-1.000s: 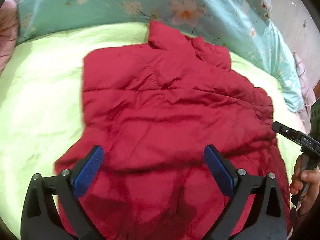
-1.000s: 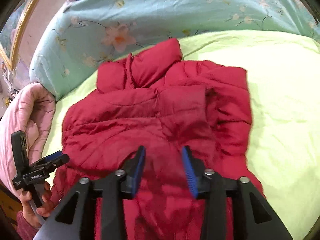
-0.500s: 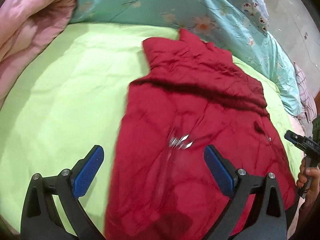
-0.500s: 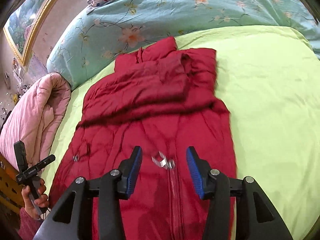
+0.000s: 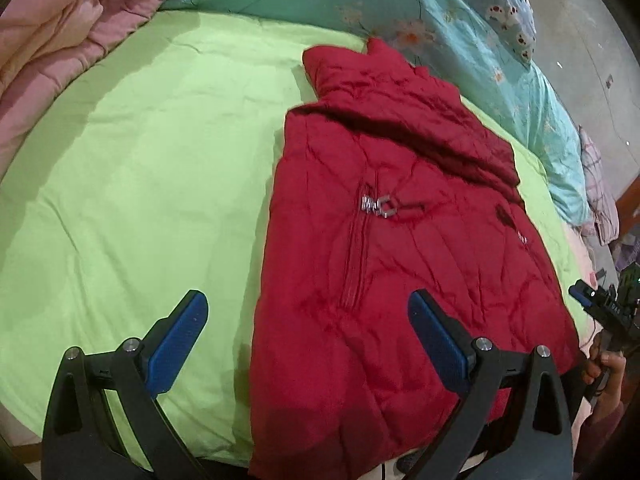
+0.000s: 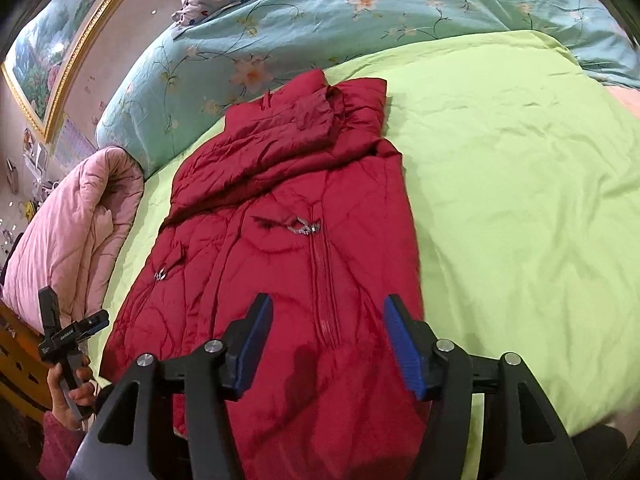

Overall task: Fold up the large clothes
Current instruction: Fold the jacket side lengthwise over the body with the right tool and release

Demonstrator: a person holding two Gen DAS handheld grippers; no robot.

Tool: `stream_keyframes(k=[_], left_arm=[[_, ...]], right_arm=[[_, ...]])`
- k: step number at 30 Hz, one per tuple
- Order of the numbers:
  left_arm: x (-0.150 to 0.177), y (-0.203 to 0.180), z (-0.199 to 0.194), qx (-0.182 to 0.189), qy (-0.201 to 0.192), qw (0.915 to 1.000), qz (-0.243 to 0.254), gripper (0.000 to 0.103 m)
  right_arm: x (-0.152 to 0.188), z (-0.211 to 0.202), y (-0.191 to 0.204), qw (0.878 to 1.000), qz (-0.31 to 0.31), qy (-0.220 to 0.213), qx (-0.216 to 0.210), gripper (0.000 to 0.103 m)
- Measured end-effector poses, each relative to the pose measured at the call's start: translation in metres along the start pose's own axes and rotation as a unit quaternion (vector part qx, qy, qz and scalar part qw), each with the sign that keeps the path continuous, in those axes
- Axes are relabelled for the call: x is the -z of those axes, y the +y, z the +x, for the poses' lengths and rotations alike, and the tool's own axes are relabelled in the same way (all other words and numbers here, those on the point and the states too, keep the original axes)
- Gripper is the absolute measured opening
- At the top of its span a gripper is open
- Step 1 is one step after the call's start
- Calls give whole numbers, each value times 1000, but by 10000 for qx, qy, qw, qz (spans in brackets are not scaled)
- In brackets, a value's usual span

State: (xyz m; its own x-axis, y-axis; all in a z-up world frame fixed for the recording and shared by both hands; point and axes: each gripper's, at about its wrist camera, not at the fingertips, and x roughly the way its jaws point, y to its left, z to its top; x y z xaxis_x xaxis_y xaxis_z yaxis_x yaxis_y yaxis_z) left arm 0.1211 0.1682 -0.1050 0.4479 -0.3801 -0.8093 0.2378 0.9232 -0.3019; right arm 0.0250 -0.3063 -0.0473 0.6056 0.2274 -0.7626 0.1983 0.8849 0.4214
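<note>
Jacket: the red quilted puffer jacket lies lengthwise on the lime-green bed sheet, collar toward the head of the bed and hem at the near edge; its sides look folded in already, making a long narrow panel with the silver zipper pull showing mid-front.
My left gripper: jaws spread wide, holding nothing, hovering over the jacket's left edge near the hem.
My right gripper: jaws apart, empty, above the zipper line near the hem.
Step in hand: between folds; I judge the lengthwise folds done and the crosswise fold next.
Next move: bring both grippers down to the hem corners, pinch through the thick padding, and carry the hem up toward the collar.
Change: a second ago the jacket filled my views, broad and rumpled; now both grippers have pulled back and it reads narrower.
Around: teal floral quilt along the head of the bed; pink quilted comforter bunched at the left side, possibly overhanging the edge.
</note>
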Motion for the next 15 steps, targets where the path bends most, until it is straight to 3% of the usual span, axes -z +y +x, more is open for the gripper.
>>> stream_keyframes(k=[6, 15], left_arm=[[9, 1, 1, 260, 245, 9993, 119, 100], [30, -2, 21, 306, 939, 9946, 320, 100]], right_arm=[[12, -15, -21, 9998, 170, 5, 126, 63], [33, -13, -52, 9949, 884, 320, -356, 66]])
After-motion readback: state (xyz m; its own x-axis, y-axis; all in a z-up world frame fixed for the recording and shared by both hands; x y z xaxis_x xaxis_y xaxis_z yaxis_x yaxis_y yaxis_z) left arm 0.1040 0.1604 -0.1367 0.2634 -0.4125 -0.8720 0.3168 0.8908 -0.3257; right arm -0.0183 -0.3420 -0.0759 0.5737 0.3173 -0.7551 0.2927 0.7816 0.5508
